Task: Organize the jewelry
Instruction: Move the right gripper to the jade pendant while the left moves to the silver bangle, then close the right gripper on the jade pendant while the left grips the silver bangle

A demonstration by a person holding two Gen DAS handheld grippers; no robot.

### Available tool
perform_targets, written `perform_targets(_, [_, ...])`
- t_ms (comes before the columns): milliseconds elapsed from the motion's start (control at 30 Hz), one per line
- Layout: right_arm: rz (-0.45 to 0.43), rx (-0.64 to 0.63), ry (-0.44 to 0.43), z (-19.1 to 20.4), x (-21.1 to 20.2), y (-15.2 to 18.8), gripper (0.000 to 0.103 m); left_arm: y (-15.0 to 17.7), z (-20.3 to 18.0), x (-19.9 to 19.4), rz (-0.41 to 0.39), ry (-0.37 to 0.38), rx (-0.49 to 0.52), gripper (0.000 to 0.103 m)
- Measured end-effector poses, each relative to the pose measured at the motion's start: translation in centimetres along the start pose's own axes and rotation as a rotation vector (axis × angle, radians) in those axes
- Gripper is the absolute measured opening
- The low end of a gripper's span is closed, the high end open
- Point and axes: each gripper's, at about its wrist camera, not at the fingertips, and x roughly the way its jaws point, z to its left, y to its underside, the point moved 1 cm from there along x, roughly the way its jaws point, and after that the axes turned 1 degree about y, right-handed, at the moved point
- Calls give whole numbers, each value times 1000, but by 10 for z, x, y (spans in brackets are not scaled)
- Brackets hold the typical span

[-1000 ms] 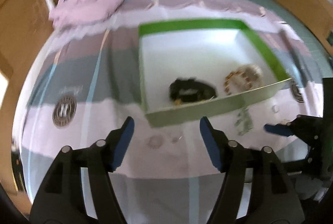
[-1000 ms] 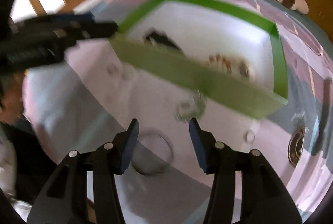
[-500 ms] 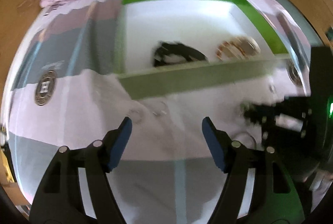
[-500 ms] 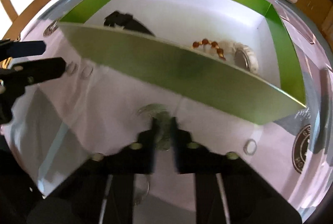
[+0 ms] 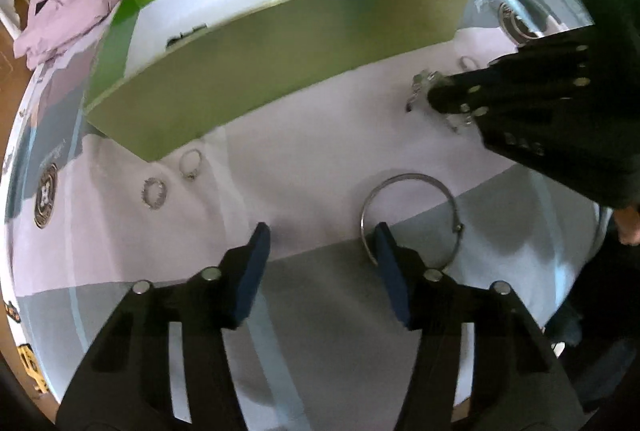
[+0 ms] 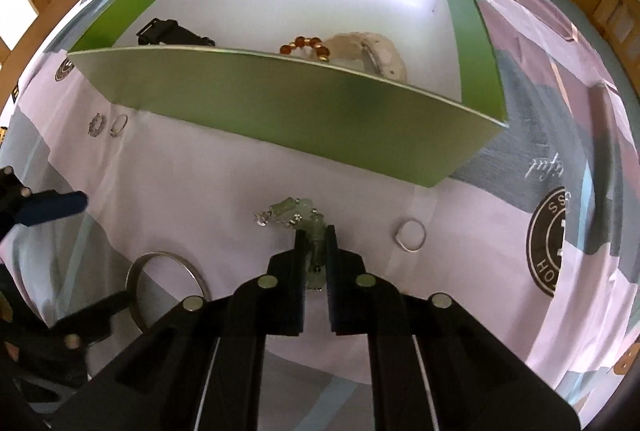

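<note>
Left wrist view: the left tongs [image 5: 320,237] stood wide apart and empty over the bedspread [image 5: 304,159], the right pad's tip just inside the silver bangle [image 5: 412,215]; two small rings [image 5: 176,175] lay beside the green box [image 5: 256,79].

Right wrist view: the right tongs [image 6: 315,237] were pinched narrow on the pale green beaded bracelet [image 6: 296,217] — its beads trailing forward onto the bedspread, near the box's front wall.
</note>
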Motion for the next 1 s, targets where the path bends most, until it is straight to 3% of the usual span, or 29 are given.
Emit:
perform_targets(100, [-2, -13, 13, 6, 1, -1, 9, -3, -1, 0, -20, -33, -17, 37])
perform_targets(167, [-4, -12, 12, 9, -1, 5, 10, -4, -4, 2, -25, -69, -19, 12])
perform_targets(233, [-11, -20, 17, 10, 1, 8, 12, -4, -3, 5, -27, -119, -26, 4])
perform_targets(433, [-66, -79, 27, 24, 3, 8, 12, -6, -8, 5, -44, -165, -3, 3])
perform_targets(567, [-71, -92, 54, 28, 4, 8, 12, -7, 4, 4, -39, -125, -55, 3])
perform_targets(733, [-103, -59, 37, 28, 0, 14, 12, -8, 28, 5, -24, -169, -131, 3])
perform_targets(900, [-106, -59, 49, 27, 0, 15, 16, -12, 29, 4, -32, -153, -138, 3])
perform_targets(1000, [-105, -54, 42, 25, 1, 14, 16, -10, 26, 2, -32, -106, -145, 3])
